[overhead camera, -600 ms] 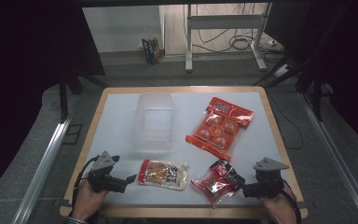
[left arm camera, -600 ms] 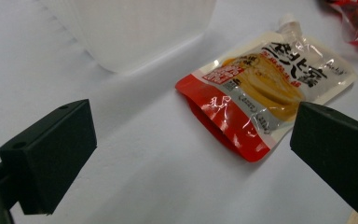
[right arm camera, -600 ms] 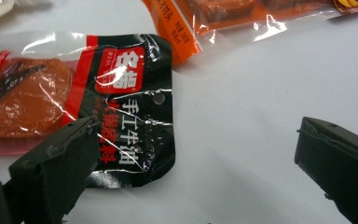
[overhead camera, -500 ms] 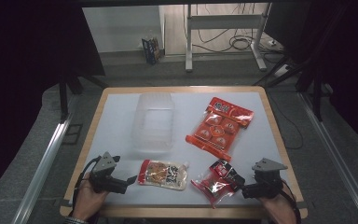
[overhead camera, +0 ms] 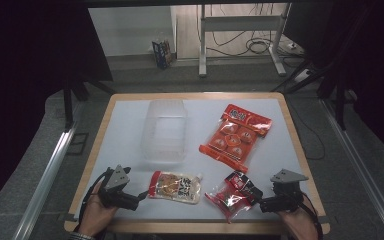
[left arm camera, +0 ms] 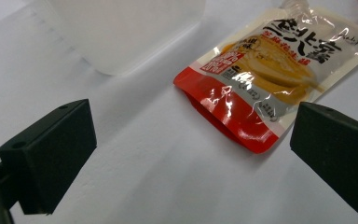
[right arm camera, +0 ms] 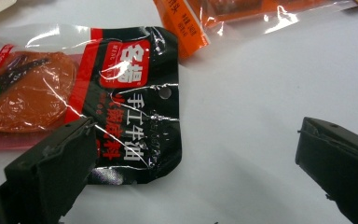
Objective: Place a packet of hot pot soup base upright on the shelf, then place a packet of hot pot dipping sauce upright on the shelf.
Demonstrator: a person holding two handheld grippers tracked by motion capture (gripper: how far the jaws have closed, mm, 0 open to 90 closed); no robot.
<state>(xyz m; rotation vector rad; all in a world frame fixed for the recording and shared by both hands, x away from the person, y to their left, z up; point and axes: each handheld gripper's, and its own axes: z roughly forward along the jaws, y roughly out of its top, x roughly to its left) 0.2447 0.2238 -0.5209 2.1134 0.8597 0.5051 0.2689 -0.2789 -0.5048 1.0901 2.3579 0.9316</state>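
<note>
On the white table lie three packets. A yellow and red spouted pouch (overhead camera: 175,186) (left arm camera: 266,74) is at the front left, just ahead of my left gripper (overhead camera: 141,196) (left arm camera: 186,154), which is open with nothing between its jaws. A black and red sauce packet (overhead camera: 232,194) (right arm camera: 98,98) is at the front right; my right gripper (overhead camera: 261,201) (right arm camera: 196,158) is open right beside its black end, the left jaw over its edge. A large orange bag of round snacks (overhead camera: 236,135) (right arm camera: 242,14) lies farther back.
A clear plastic box (overhead camera: 163,130) (left arm camera: 121,28) stands left of the table's centre, behind the pouch. The table's wooden edge (overhead camera: 200,227) runs along the front between the two hands. Beyond the table are a floor, cables and metal legs.
Both hands and grippers have stayed nearly still; the right gripper has edged slightly toward the black and red packet. The packets have not moved.
</note>
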